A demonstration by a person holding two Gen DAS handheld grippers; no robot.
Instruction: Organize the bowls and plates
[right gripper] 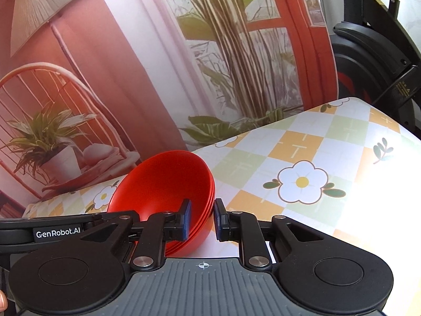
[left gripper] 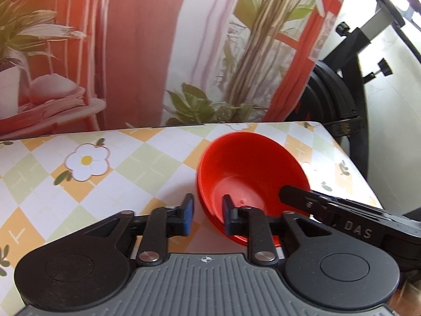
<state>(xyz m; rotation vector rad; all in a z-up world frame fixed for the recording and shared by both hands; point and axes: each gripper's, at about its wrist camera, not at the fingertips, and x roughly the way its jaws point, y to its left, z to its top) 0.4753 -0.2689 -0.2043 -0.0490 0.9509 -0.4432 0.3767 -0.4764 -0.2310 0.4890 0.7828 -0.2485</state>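
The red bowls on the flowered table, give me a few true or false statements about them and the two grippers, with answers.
1. The red bowls are nested in a stack. True.
2. The left gripper straddles the stack's rim, one finger inside. True.
3. The right gripper is far from the bowls. False: its jaws straddle the opposite rim.
4. The top bowl holds food. False: it looks empty.
5. The bowls sit on a plain white table. False: the tablecloth is checked with flowers.
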